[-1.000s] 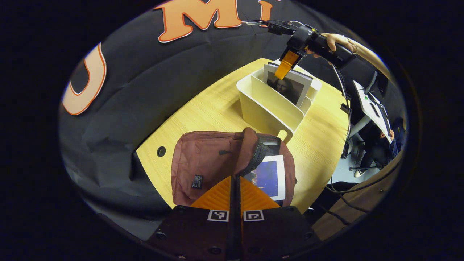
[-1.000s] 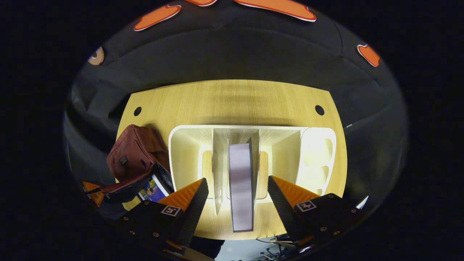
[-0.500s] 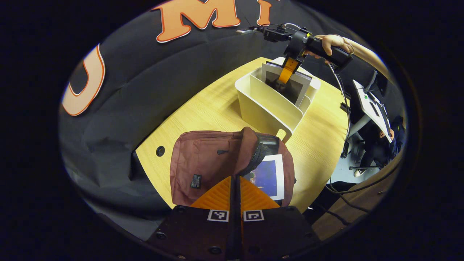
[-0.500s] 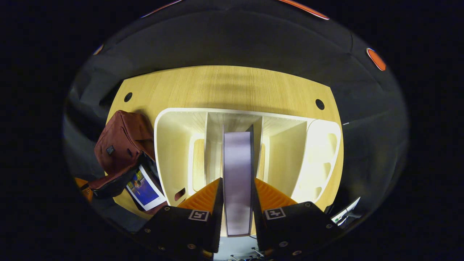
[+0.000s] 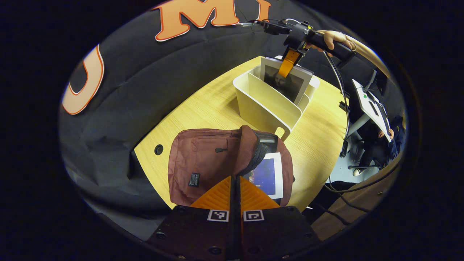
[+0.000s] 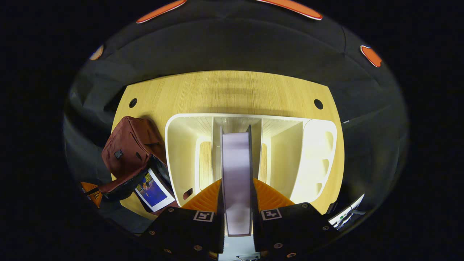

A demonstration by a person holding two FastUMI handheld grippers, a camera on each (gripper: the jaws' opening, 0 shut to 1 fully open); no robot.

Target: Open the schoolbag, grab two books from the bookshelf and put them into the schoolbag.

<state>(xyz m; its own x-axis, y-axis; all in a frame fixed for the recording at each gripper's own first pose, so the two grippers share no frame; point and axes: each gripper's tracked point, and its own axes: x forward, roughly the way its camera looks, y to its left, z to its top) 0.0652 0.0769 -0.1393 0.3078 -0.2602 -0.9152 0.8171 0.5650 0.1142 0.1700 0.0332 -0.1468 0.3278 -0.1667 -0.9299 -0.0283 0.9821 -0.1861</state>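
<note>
Second book gripped in the bookshelf

The right gripper (image 6: 237,206) clamps the book (image 6: 236,181) upright in the bookshelf (image 6: 181,152); the left gripper (image 5: 235,192), fingers pressed together, hovers over the open schoolbag (image 5: 203,159).

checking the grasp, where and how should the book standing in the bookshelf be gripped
Grip the book by its top edge, coming straight down from above: it stands upright between the bookshelf dividers, leaving only that edge free. The right gripper is shut on it that way.

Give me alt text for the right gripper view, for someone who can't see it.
The right tool is shut on an upright book in the white bookshelf on a wooden table. Left of it lies the open maroon schoolbag holding a blue-covered book.
</note>
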